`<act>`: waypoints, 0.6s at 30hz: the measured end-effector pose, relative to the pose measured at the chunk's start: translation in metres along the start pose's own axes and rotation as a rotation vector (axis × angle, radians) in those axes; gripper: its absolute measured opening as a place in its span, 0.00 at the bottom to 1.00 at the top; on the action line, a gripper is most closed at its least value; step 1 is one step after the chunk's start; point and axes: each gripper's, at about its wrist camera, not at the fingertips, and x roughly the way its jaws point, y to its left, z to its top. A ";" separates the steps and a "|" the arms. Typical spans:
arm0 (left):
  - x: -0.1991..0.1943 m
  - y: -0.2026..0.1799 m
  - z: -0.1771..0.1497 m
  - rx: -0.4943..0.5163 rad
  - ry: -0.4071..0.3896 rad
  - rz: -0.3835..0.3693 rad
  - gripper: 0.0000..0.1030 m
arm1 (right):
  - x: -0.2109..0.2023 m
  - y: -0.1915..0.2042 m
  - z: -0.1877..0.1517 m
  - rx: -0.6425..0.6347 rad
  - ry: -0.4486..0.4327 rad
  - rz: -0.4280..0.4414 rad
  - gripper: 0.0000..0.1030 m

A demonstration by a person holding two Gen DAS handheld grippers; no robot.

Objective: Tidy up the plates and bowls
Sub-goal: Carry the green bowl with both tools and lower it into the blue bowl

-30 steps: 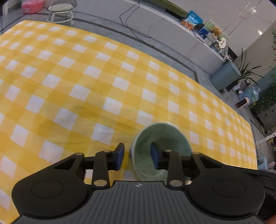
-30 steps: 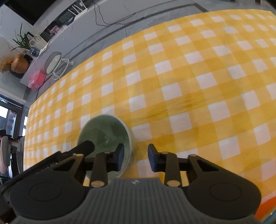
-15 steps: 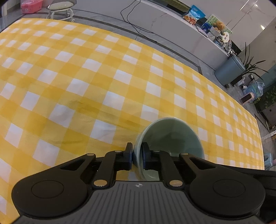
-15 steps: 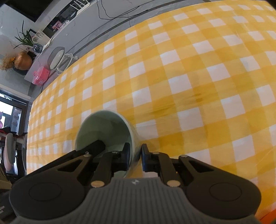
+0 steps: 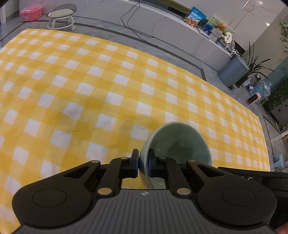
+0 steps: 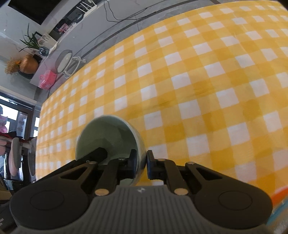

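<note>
A pale green ceramic bowl [image 5: 180, 142] is held above the yellow-and-white checked tablecloth [image 5: 90, 90] by both grippers at once. My left gripper [image 5: 143, 164] is shut on the bowl's left rim, one pad outside the wall and one inside. In the right wrist view the same bowl [image 6: 106, 135] sits at lower left, and my right gripper [image 6: 142, 165] is shut on its right rim. The left gripper's black finger [image 6: 98, 154] shows inside the bowl's far side there. The bowl looks empty.
The checked cloth [image 6: 198, 90] covers the whole table. Beyond its far edge lie a grey floor, a small wheeled stool [image 5: 62, 18], a pink box [image 5: 30, 11] and a long white counter [image 5: 180, 30]. An orange edge [image 6: 279, 195] shows at the right wrist view's lower right corner.
Both grippers went from open around the bowl's rim to shut on it. The bowl has since come up off the cloth, and both views have drawn back from the table.
</note>
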 end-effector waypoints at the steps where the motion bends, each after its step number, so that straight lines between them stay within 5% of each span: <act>1: -0.007 -0.003 -0.003 0.003 0.002 0.002 0.10 | -0.007 -0.001 -0.004 -0.004 0.002 0.007 0.08; 12: -0.078 -0.063 -0.040 0.071 0.006 0.000 0.10 | -0.103 -0.022 -0.039 -0.088 0.002 0.063 0.08; 18: -0.094 -0.098 -0.061 0.069 0.051 -0.061 0.10 | -0.159 -0.047 -0.051 -0.126 -0.017 0.037 0.08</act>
